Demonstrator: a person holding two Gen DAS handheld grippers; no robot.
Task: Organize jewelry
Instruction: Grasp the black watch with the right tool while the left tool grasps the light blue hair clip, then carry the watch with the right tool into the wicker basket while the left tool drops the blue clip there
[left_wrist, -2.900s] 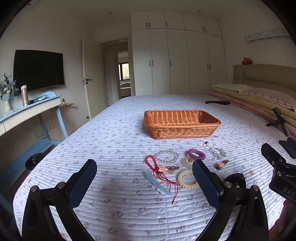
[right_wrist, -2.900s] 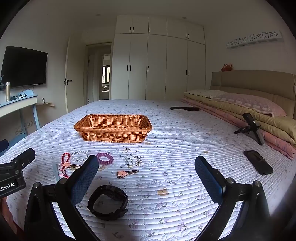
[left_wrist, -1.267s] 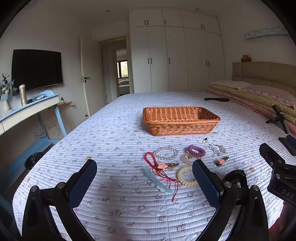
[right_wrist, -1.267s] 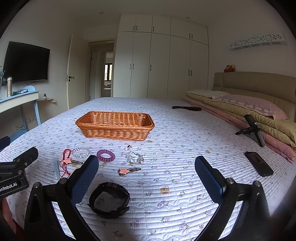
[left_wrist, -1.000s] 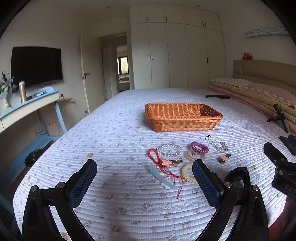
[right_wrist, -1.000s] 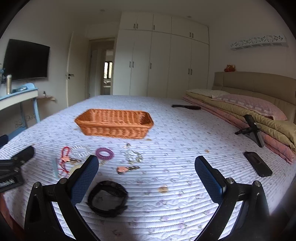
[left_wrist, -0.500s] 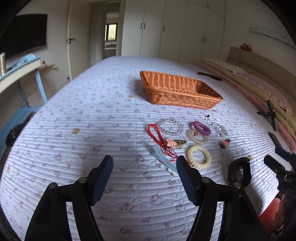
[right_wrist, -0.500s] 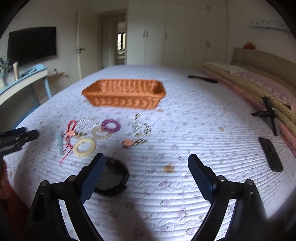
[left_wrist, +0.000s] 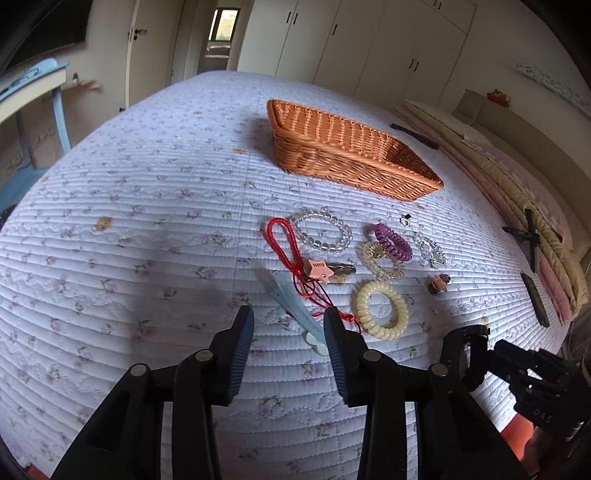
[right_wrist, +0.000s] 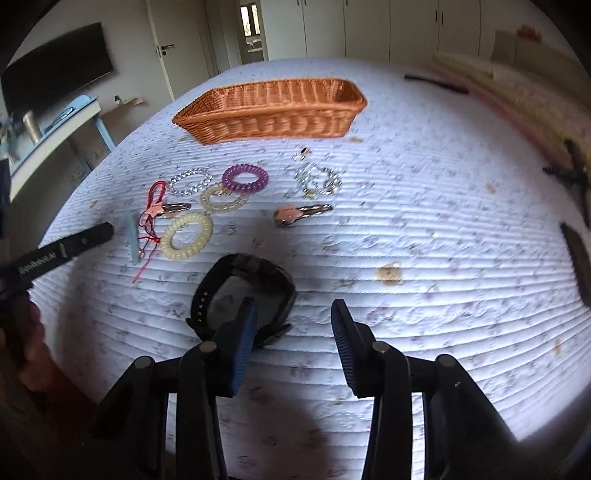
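Left gripper (left_wrist: 288, 325): fingers closing, nothing clamped; the pale blue hair clip (left_wrist: 295, 306) is lying between them on the bed (left_wrist: 147, 206); seat both pads on its sides, clear of the red cord (left_wrist: 291, 254).
Right gripper (right_wrist: 293, 321): fingers closing, nothing clamped; the black watch (right_wrist: 243, 291) is sitting just left of the gap; shifting left is probably needed.
Room: wicker basket (right_wrist: 273, 118) is lying beyond the jewelry; bare quilt is opening rightward.

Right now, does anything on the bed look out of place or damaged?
Nothing looks damaged. The jewelry lies loose on the quilt short of the empty basket, and a phone and small stand sit off to the right.
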